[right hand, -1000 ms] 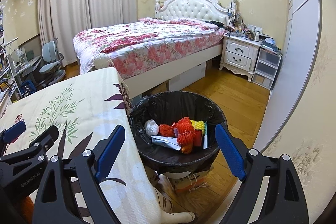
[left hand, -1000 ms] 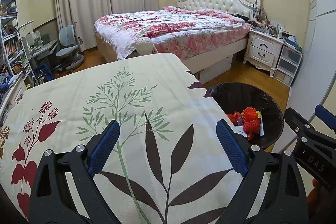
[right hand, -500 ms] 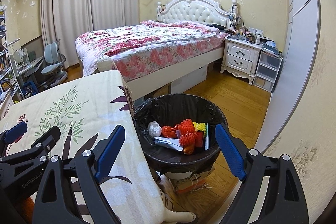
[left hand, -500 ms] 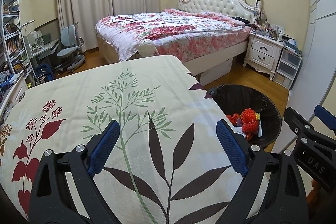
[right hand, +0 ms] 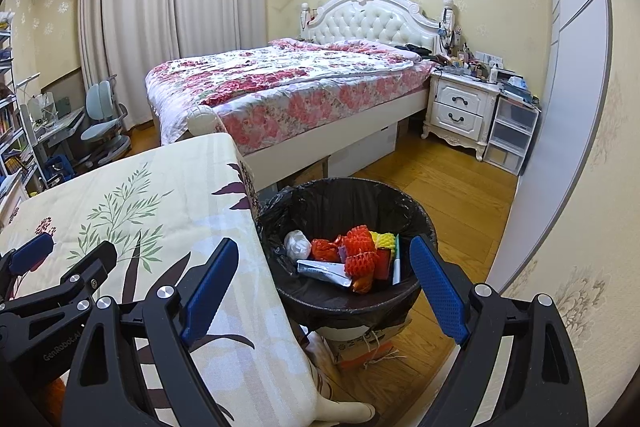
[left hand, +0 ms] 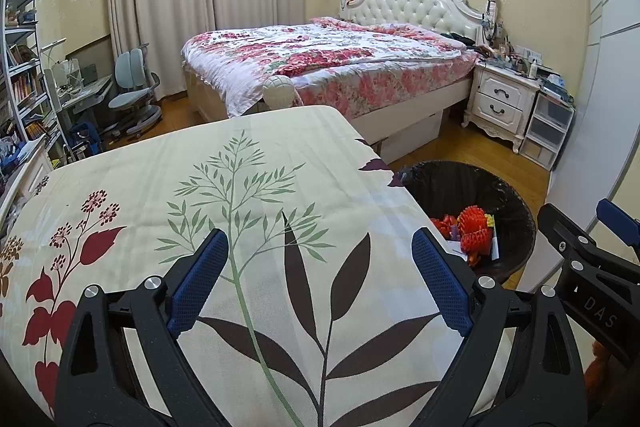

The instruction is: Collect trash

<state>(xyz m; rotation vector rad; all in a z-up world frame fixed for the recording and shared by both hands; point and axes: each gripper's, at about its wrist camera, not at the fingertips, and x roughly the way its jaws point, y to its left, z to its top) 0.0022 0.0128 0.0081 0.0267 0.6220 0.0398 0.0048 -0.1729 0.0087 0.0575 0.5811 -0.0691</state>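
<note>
Nothing moved, leaf-print tablecloth (left hand: 240, 187), lined bin (right hand: 348, 307) beside, bed (right hand: 280, 83) beyond

Between the earlier pictures and now, the bed (left hand: 328, 67) and trash bin (right hand: 344, 247) are framed slightly lower in both wrist views; no object is seen displaced.

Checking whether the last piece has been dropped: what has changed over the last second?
Nothing visibly changed. Left gripper and right gripper stay open and empty; the trash lies unmoved in the bin beside the table.
</note>
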